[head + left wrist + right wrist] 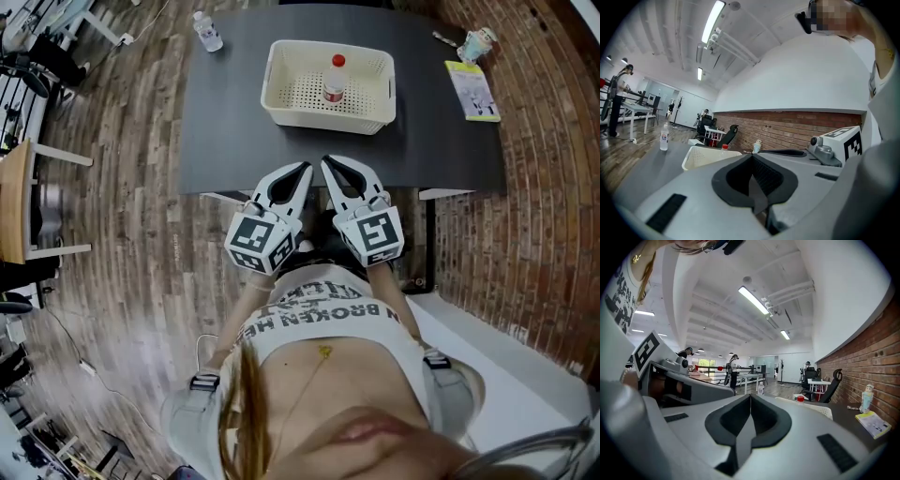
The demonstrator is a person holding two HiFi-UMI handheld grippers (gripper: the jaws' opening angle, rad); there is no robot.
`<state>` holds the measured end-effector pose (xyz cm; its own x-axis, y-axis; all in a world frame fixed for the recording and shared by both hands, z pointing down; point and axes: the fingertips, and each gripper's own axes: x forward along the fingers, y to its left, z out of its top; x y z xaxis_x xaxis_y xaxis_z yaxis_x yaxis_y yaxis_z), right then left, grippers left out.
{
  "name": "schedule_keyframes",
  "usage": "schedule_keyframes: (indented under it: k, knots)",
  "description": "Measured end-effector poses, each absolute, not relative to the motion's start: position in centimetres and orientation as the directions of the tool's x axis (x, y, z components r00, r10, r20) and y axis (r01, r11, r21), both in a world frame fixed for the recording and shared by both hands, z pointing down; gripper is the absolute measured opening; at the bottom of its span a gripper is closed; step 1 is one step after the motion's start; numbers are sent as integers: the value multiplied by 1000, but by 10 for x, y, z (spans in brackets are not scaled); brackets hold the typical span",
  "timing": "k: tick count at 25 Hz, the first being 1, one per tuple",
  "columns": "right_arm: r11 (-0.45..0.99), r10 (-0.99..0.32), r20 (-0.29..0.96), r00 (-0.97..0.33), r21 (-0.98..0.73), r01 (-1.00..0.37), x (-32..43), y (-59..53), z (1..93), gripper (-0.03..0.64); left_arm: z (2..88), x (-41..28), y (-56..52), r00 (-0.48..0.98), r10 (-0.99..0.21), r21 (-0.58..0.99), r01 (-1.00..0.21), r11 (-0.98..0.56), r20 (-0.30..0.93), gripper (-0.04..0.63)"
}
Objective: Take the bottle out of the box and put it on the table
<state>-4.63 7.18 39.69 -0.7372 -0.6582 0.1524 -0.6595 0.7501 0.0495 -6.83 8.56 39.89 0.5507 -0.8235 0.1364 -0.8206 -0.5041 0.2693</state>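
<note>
A small bottle with a red cap stands upright inside a cream perforated box on the dark table. Both grippers hover side by side at the table's near edge, short of the box. My left gripper has its jaws pressed together with nothing between them. My right gripper is likewise shut and empty. In the left gripper view the box and the red cap show beyond the jaws. The right gripper view catches the red cap too.
A clear water bottle stands at the table's far left corner. A small figurine-like bottle and a yellow-green booklet lie at the far right. Brick-patterned floor surrounds the table; desks and chairs stand at the left.
</note>
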Motion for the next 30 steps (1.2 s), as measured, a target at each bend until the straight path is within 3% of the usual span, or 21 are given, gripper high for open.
schedule_keyframes:
  k: [30]
  knots:
    - [841,-537,162,-828,20,-541,-20,-89,394,9,398,-42,-72,416,-894,259,-893,-367,167,5]
